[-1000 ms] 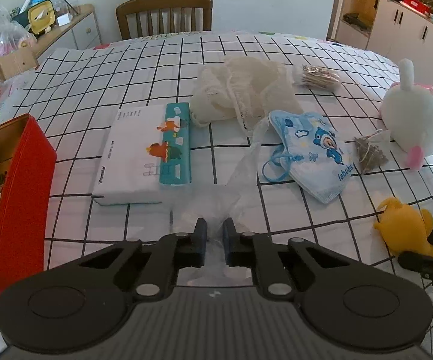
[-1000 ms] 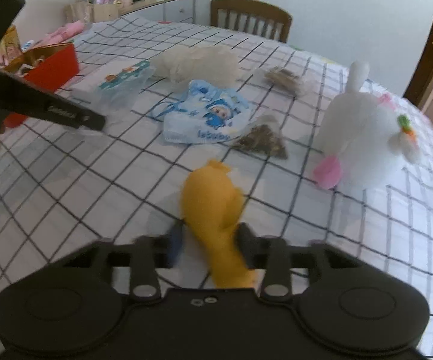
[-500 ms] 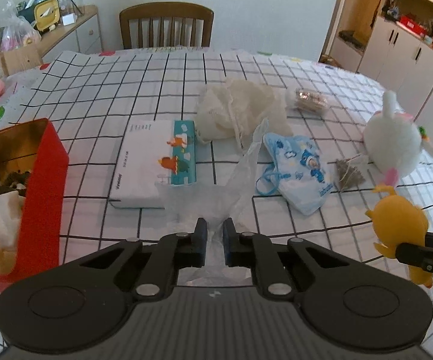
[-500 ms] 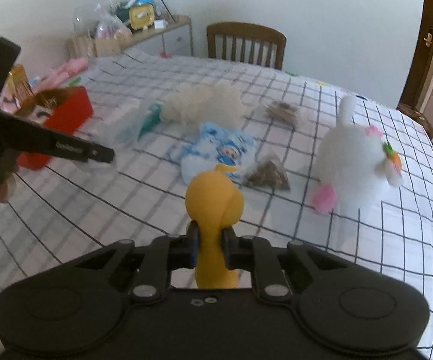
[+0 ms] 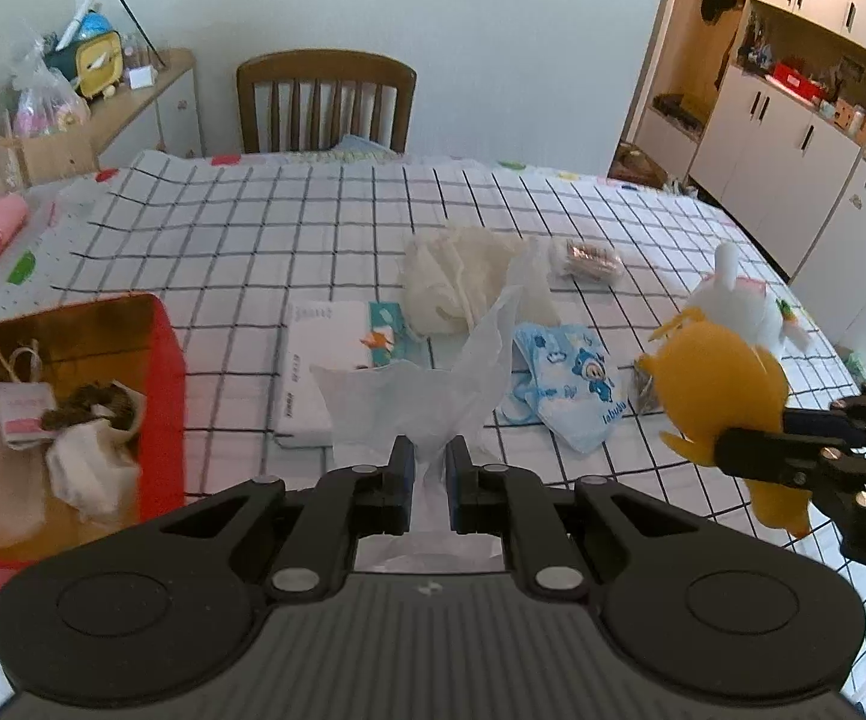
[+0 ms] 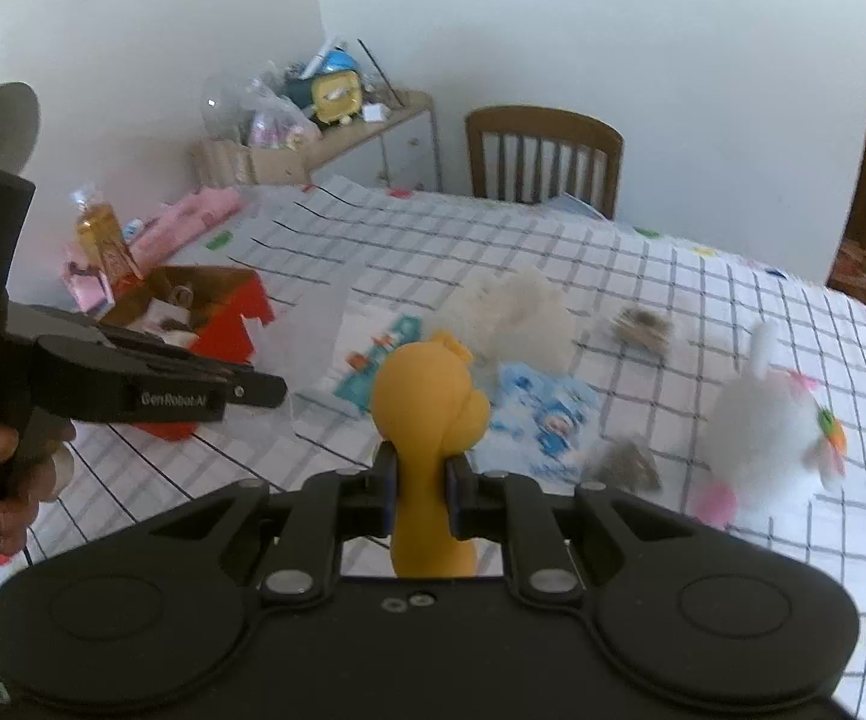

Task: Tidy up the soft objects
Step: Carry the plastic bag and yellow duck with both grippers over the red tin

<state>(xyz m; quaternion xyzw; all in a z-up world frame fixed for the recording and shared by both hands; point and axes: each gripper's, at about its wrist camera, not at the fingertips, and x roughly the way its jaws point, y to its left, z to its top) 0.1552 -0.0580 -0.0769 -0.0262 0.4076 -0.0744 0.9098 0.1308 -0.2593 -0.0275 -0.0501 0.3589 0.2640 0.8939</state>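
- Your left gripper (image 5: 429,468) is pressed together on a thin clear plastic bag (image 5: 433,384); the film fans up out of the jaws, off the table (image 5: 222,240), so you seem to be carrying it as the container for the soft things, though its mouth does not show open.
- Your right gripper (image 6: 422,483) pinches the yellow plush toy (image 6: 429,396) by its narrow lower part; its jaws have just been closing, and the plush is squeezed between them, head up and clear of the cloth; gripping low leaves the bulky head free to go into an opening first.
- In the left wrist view the toy hangs at the right side, beside the bag and apart from it; bringing the two together looks like the step in hand.
- The red box (image 5: 156,360) sits at the table's near left corner with small sacks already in it; that may be the sorting place.
- Near the middle lie a tissue pack (image 5: 324,360), a cream cloth (image 5: 463,276) and a blue child's mask (image 5: 571,384); a white plush rabbit (image 6: 763,414) stands toward the right edge, unsorted.
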